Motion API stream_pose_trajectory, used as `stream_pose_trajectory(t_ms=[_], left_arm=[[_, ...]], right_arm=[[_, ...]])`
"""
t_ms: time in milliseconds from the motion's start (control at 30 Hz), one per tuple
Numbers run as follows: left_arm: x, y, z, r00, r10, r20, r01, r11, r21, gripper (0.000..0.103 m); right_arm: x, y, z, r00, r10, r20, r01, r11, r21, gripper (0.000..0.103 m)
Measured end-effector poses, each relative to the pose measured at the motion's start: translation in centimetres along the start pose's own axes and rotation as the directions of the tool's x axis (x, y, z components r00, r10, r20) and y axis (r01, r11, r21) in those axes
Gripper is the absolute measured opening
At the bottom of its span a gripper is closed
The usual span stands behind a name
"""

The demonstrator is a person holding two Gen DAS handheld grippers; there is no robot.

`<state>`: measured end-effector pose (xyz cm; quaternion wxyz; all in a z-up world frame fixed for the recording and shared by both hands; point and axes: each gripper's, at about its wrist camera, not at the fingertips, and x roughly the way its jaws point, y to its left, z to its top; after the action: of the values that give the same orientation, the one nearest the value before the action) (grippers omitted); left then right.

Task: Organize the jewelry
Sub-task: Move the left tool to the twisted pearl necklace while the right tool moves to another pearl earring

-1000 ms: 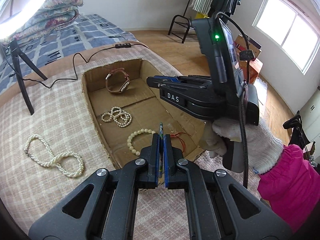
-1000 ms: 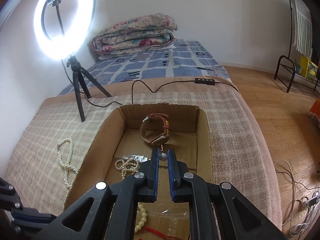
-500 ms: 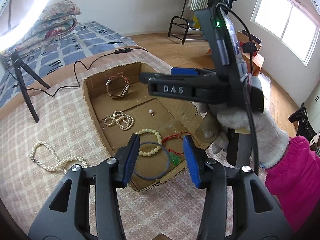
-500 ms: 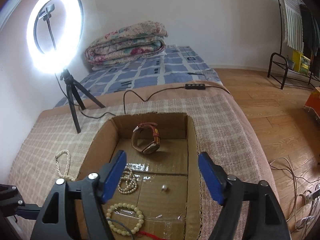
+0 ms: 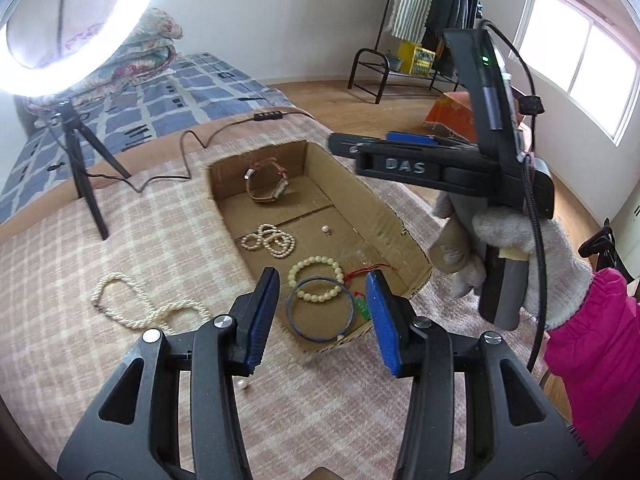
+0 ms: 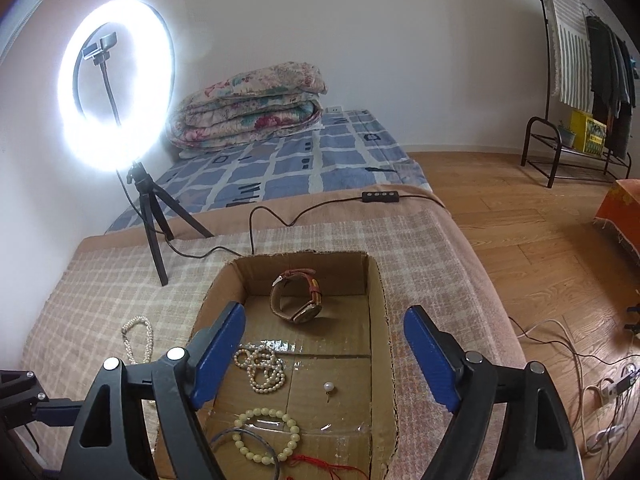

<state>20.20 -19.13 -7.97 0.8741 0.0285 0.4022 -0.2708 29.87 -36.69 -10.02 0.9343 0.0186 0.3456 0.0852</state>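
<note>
blanket (image 5: 72,248) tan/cream plaid | box (image 5: 384,208) brown | bangle (image 5: 320,308) blue | sleeve (image 5: 592,344) pink

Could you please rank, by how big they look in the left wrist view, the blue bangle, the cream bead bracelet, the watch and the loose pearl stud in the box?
Largest to smallest:
1. blue bangle, nearest the camera, which flatters it
2. cream bead bracelet
3. watch, close to the bracelet and farther off, so unsure
4. pearl stud, clearly smallest

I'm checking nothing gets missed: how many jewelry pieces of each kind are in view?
Pearl strands: 2
Bead bracelet: 1
Blue bangle: 1
Watch: 1
Loose pearl pieces: 2
Red-cord pendant: 1
Total: 8
</note>
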Motion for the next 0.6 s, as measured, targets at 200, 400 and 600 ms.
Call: stream_pose_trajectory(t_ms=[200,400,600], left_arm=[[-3.7,3.0,-0.8,0.999,0.028,0.029,-0.026,0.998,-0.065,0.046],[-7.0,6.5,-1.4,0.995,0.08,0.057,-0.073,0.991,-0.116,0.046],[-8.7,9.8,-1.7,0.992,0.106,0.069,-0.092,0.979,-0.18,0.046]], right_arm=[[-2.9,1.4,0.7,0.999,-0.016,0.029,0.016,0.999,-0.035,0.084],[-6.2,3.2,0.3,0.999,0.01,0.052,-0.009,0.999,-0.03,0.083],[-9.3,6.4,-1.2,0.996,0.069,0.061,-0.065,0.996,-0.066,0.083]])
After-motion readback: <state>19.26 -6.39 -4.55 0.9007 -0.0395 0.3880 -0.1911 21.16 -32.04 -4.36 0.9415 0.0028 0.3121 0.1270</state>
